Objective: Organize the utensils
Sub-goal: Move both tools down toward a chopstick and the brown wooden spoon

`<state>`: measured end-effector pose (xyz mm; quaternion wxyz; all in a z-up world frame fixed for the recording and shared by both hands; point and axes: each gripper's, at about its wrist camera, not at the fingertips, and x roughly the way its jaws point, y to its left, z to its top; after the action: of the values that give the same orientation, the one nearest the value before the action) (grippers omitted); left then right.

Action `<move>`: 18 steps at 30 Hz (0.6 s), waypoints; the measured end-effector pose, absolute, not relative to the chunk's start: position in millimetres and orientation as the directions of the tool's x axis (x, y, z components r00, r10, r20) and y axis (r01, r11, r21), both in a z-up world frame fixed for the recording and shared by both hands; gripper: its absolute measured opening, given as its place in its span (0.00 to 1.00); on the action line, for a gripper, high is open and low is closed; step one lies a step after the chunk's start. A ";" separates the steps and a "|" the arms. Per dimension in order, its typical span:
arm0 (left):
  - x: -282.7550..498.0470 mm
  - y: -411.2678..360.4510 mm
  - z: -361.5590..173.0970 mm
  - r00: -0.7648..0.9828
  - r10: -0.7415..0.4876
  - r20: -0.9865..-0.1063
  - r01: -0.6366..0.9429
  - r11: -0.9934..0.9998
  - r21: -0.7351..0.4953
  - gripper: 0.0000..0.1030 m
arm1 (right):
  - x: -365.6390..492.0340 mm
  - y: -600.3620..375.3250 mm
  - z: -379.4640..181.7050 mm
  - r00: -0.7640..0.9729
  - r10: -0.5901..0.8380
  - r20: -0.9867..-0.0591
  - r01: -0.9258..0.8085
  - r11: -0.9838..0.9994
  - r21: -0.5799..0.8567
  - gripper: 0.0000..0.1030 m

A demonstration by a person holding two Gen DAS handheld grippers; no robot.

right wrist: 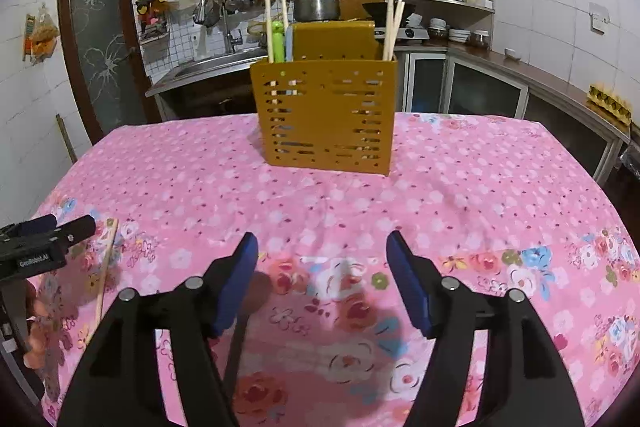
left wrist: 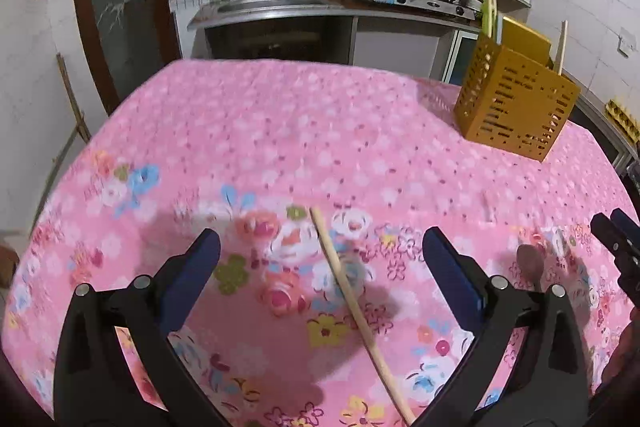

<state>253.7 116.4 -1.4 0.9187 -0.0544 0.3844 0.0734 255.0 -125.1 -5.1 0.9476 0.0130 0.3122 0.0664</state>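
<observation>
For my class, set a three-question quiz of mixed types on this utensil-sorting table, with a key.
1. True or false: the left tool is clamped on the wooden chopstick.
2. Multiple choice: the yellow utensil holder stands on A) the sink counter, B) the pink floral tablecloth, C) the stove.
3. Short answer: which utensil lies on the cloth beside the right tool's left finger?

Key
1. False: its jaws are wide open, and the chopstick lies loose on the cloth between them.
2. B.
3. A dark spoon, partly hidden by that finger.
</observation>
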 end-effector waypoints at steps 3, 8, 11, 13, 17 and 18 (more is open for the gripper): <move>258.3 116.1 -10.5 0.678 0.121 -0.725 -0.191 0.981 -0.015 0.95 | 256.2 -122.7 -11.1 0.784 0.142 -0.604 -0.117 0.990 0.081 0.66; 263.1 121.3 -21.0 0.655 0.087 -0.751 -0.175 0.984 -0.038 0.95 | 257.9 -117.1 -25.3 0.765 0.152 -0.626 -0.133 0.988 0.077 0.70; 264.6 121.8 -28.2 0.641 0.078 -0.763 -0.176 0.983 -0.047 0.95 | 258.2 -113.8 -30.8 0.756 0.154 -0.637 -0.142 0.987 0.070 0.70; 264.7 121.4 -31.7 0.640 0.098 -0.762 -0.179 0.984 -0.024 0.95 | 257.5 -113.9 -30.0 0.760 0.149 -0.633 -0.135 0.988 0.070 0.72; 268.1 122.9 -37.0 0.627 0.096 -0.773 -0.182 0.983 -0.026 0.95 | 260.7 -113.9 -33.7 0.739 0.143 -0.658 -0.124 0.989 0.076 0.73; 269.6 123.7 -38.5 0.621 0.092 -0.778 -0.183 0.983 -0.030 0.95 | 261.3 -113.8 -34.1 0.735 0.145 -0.662 -0.125 0.989 0.077 0.73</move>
<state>269.6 123.7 -38.5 0.8987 -0.0534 0.4284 0.0764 261.3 -113.8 -34.1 0.9313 0.0135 0.3567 0.0724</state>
